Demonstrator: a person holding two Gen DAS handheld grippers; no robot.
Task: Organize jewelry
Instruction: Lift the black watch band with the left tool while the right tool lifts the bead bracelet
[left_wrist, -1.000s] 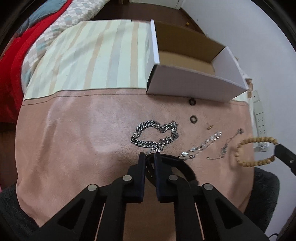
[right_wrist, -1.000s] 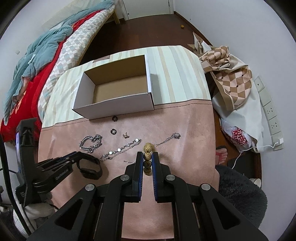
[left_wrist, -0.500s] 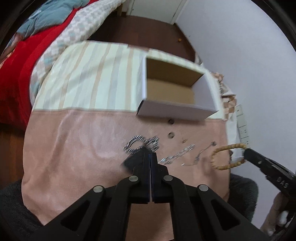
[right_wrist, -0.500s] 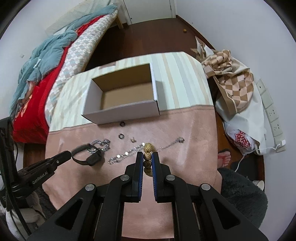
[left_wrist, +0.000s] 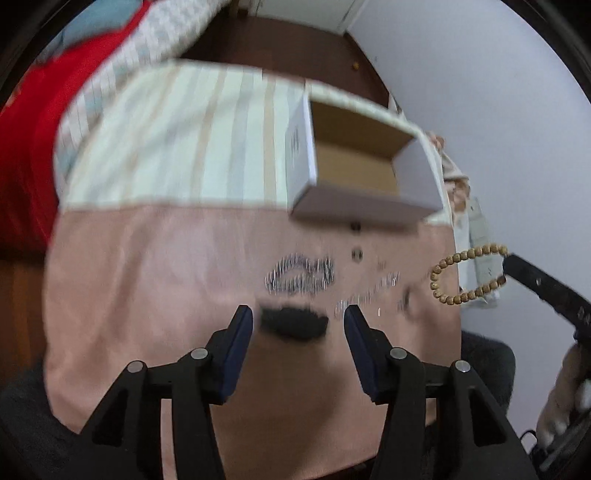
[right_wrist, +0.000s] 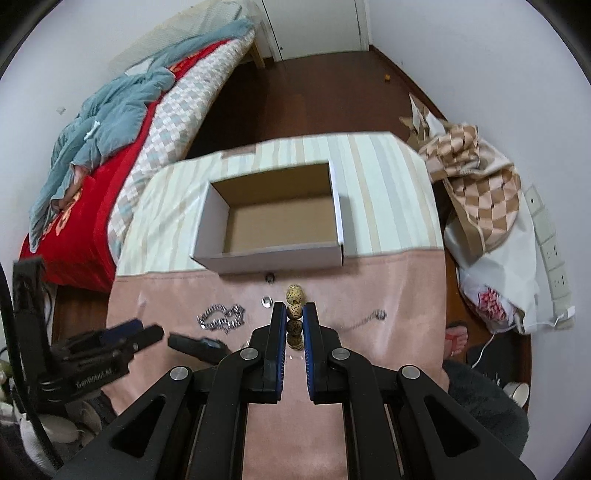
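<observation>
Two grippers: both in view, one in each wrist view.
Left gripper (left_wrist: 298, 318): fingers spread wide apart, holding nothing; it hangs over the near part of the pink cloth (left_wrist: 155, 288).
Black band (left_wrist: 293, 322): lies on the cloth between and just beyond the left fingertips; blurred, so contact with the fingers cannot be told.
Right gripper (right_wrist: 295, 314): fingers pressed onto the bead bracelet (right_wrist: 295, 312), pinching it edge-on, with beads standing above the fingertips.
Bead bracelet, left view: hangs as an open loop from the right gripper's tip at the right edge, lifted clear of the cloth.
Steel chain (right_wrist: 221, 319): bunched on the cloth, left of the right gripper and just beyond the black band.
Thin chain (right_wrist: 365, 319): stretched on the cloth, right of the right gripper.
Small rings: one ring (right_wrist: 270, 277) lies just in front of the box's near wall; another (right_wrist: 266, 301) lies nearer, between the steel chain and the bracelet.
Box (right_wrist: 273, 254): open cardboard box, white outside and brown inside, at the far edge of the pink cloth, resting on the striped cloth (right_wrist: 388, 192); nothing shows inside.
Bed (right_wrist: 96, 177): far left, with red and blue covers.
Left view quality: motion-blurred; fine jewelry detail cannot be read.
</observation>
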